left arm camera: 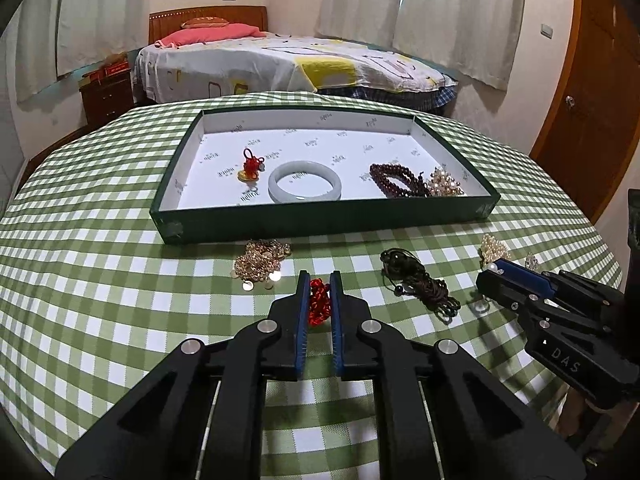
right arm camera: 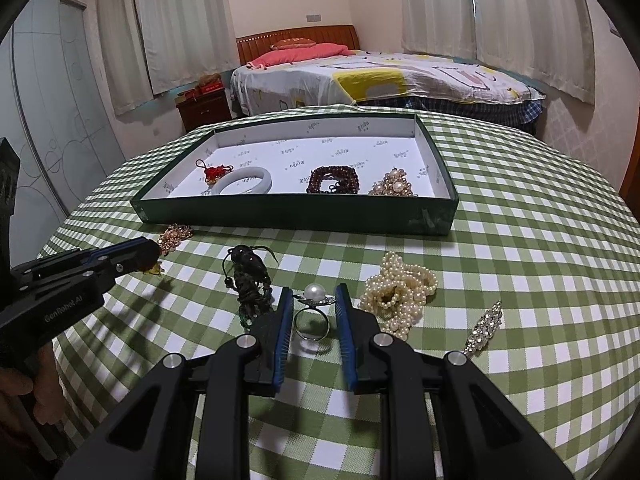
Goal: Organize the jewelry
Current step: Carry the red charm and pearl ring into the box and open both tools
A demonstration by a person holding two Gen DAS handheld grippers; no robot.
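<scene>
My left gripper is shut on a small red beaded piece, held just above the green checked cloth. From the right wrist view the left gripper comes in from the left. My right gripper is shut on a silver pearl ring, lifted so that its shadow falls on the cloth; the left wrist view has this gripper at the right. Behind both lies the green tray with a white lining. It holds a red knot charm, a pale jade bangle, dark red beads and a pearl-and-gold cluster.
Loose on the cloth in front of the tray: a gold coin chain, a dark cord necklace with black beads, a pearl strand and a rhinestone clip. A bed and a nightstand stand beyond the table.
</scene>
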